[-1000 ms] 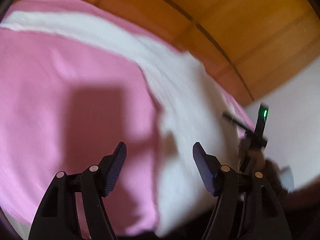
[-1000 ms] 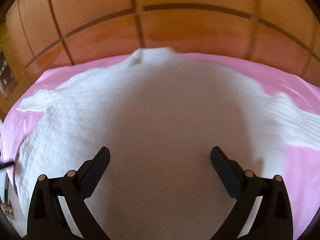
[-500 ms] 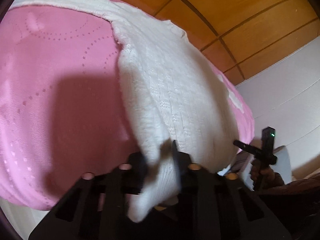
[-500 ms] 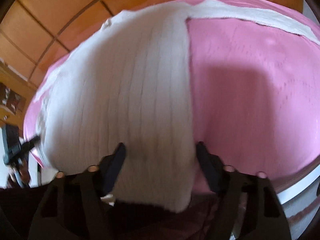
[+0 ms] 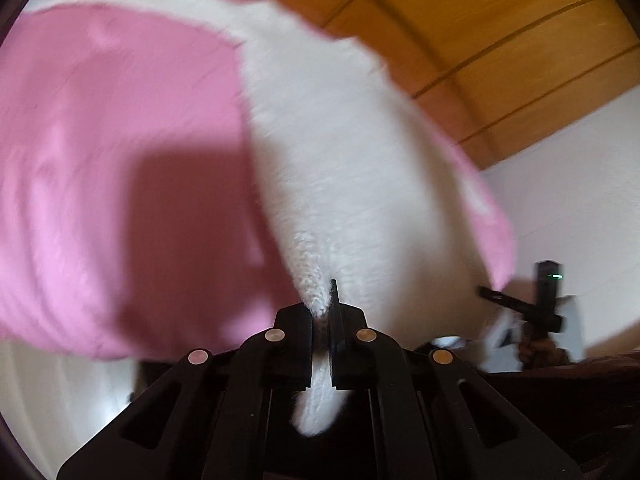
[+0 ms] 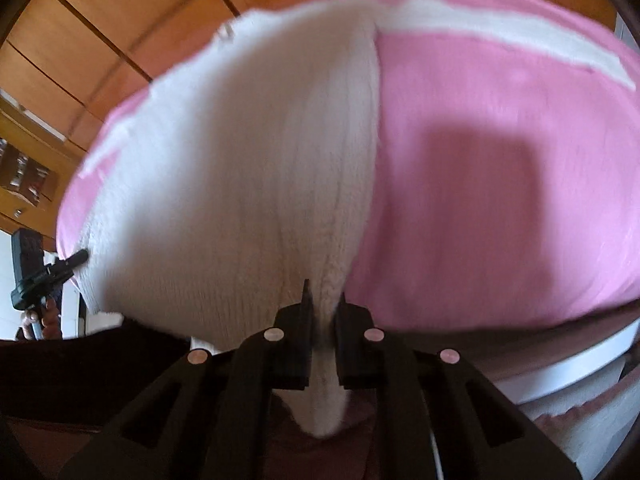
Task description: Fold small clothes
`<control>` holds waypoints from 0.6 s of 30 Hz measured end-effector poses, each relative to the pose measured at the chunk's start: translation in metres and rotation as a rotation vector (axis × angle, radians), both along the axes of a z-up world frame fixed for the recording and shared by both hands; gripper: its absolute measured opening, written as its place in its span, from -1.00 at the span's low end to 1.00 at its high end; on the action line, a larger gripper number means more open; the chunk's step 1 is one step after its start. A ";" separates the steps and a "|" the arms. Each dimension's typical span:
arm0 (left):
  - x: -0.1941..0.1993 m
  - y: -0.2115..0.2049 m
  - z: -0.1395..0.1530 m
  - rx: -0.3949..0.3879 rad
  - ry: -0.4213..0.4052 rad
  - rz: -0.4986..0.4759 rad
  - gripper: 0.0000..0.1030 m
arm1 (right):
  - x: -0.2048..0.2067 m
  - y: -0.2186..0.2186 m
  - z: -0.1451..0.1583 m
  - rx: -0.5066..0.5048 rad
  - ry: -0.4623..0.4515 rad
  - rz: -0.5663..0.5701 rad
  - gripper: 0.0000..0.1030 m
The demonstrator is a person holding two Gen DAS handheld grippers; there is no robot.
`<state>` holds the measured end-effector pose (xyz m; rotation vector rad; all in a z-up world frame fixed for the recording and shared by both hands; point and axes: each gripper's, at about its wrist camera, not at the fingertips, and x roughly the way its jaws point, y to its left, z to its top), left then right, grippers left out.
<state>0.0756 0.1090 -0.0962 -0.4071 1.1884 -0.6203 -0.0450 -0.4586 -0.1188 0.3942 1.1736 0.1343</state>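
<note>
You are pinching the white knit sweater (image 5: 344, 168) with both tools. Your left gripper (image 5: 322, 320) is squeezing shut on one bottom corner of it, and a little tail of the knit is hanging down behind the fingers. Your right gripper (image 6: 323, 320) is squeezing shut on the other bottom corner (image 6: 324, 400) the same way.

The sweater is lying spread out on the pink sheet (image 5: 120, 160), with its bottom edge at the near edge of the bed. One sleeve (image 6: 500, 36) is reaching out flat across the pink toward the far side.

The pink sheet (image 6: 500, 200) is showing bare on the outer side of each gripper, with a dark shadow lying on it. The wooden wall (image 5: 480, 32) is standing right behind the far edge of the bed. Each camera is catching the other gripper (image 5: 540, 312) off to the side, by the sweater's bottom edge. The picture is blurry, so small things are hard to make out.
</note>
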 end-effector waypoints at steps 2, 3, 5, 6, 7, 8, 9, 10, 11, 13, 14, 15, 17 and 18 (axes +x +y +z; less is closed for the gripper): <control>0.004 0.005 -0.014 0.049 0.042 0.043 -0.92 | 0.002 -0.002 -0.007 0.008 0.011 -0.015 -0.86; 0.006 0.005 -0.015 0.056 0.051 0.044 -0.91 | 0.004 -0.003 -0.007 0.008 0.008 -0.011 -0.85; 0.009 0.006 -0.003 0.092 0.012 0.061 -0.90 | 0.007 -0.007 0.000 0.040 -0.013 0.011 -0.71; 0.011 0.006 0.002 0.103 0.004 0.065 -0.90 | 0.009 -0.016 0.007 0.046 -0.036 -0.011 -0.54; 0.013 0.008 0.008 0.109 -0.008 0.073 -0.80 | 0.012 -0.031 0.014 0.058 -0.064 -0.054 -0.44; 0.012 0.010 0.014 0.119 -0.028 0.088 -0.66 | 0.014 -0.052 0.019 0.070 -0.093 -0.110 -0.19; 0.014 0.013 0.025 0.157 -0.068 0.126 -0.28 | 0.018 -0.071 0.021 0.071 -0.112 -0.178 0.04; 0.015 0.014 0.031 0.172 -0.089 0.143 -0.04 | 0.023 -0.088 0.023 0.069 -0.125 -0.239 0.05; 0.017 0.013 0.038 0.183 -0.113 0.156 -0.02 | 0.028 -0.112 0.022 0.079 -0.138 -0.315 0.05; 0.024 0.010 0.050 0.221 -0.148 0.192 -0.02 | 0.038 -0.153 0.015 0.106 -0.139 -0.452 0.05; 0.025 0.011 0.053 0.228 -0.158 0.203 -0.02 | 0.044 -0.166 0.012 0.116 -0.141 -0.503 0.04; 0.029 0.006 0.058 0.246 -0.186 0.217 -0.01 | 0.051 -0.192 0.007 0.146 -0.157 -0.583 0.00; 0.032 -0.002 0.063 0.263 -0.214 0.232 0.15 | 0.060 -0.226 0.000 0.176 -0.175 -0.715 -0.02; 0.033 -0.002 0.064 0.261 -0.220 0.237 0.21 | 0.063 -0.236 -0.003 0.198 -0.182 -0.749 -0.04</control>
